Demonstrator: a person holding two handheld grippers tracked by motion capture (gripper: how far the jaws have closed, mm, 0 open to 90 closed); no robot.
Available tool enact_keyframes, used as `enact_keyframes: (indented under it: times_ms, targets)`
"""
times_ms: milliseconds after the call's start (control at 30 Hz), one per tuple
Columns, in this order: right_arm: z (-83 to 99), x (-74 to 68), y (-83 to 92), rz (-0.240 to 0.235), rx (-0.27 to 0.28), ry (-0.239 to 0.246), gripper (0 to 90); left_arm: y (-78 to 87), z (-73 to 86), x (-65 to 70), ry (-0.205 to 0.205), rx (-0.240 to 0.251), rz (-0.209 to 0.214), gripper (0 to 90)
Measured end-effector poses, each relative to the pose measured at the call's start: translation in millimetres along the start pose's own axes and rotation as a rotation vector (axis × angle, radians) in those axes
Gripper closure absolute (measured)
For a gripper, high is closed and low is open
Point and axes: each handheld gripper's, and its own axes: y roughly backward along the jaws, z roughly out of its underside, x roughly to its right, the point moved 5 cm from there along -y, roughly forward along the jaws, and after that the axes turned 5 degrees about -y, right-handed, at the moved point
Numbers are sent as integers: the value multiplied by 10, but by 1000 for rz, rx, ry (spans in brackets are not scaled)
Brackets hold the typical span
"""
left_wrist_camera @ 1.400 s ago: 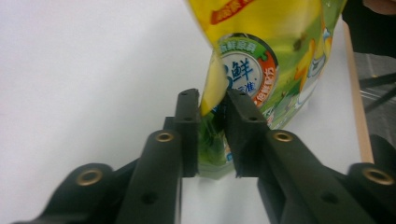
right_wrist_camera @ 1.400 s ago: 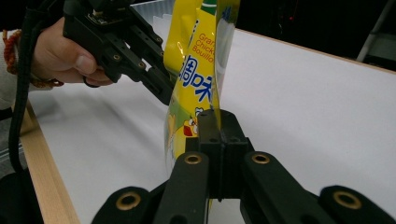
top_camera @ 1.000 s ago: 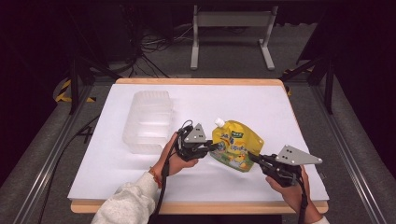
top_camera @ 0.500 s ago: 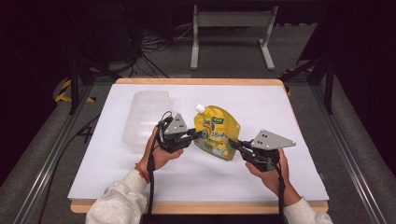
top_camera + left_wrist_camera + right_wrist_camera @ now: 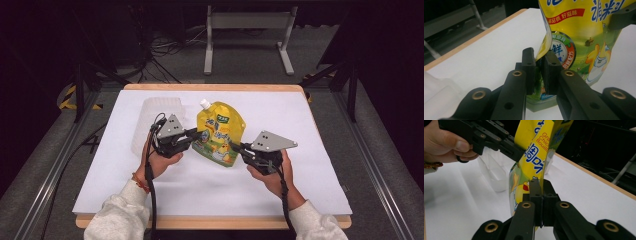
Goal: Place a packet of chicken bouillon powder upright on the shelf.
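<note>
Pouch (image 5: 220,132): yellow, white cap at top, held up over the white table (image 5: 300,125) between both grippers, just right of the clear tub (image 5: 150,120).
Left gripper (image 5: 196,137): clenched on the pouch's left edge; the left gripper view shows the jaws pinching the seam.
Right gripper (image 5: 236,147): clamped on the pouch's lower right edge, jaws nearly meeting.
Hands: left hand (image 5: 160,160) and right hand (image 5: 272,172) each grasp a gripper body.
</note>
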Motion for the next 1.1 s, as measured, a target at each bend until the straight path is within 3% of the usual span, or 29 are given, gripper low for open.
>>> enact_keyframes:
  times_ms: [400,700,1100]
  targets:
    - [-298,-88,-297,-11,40,33,894,258,55,-236,38,37,-65,815]
    - [-547,-164,-583,-25,71,57,894,484,173,-477,101,78,-131,814]
    - [-665,-255,-964,-49,73,52,892,665,375,-690,143,81,-211,811]
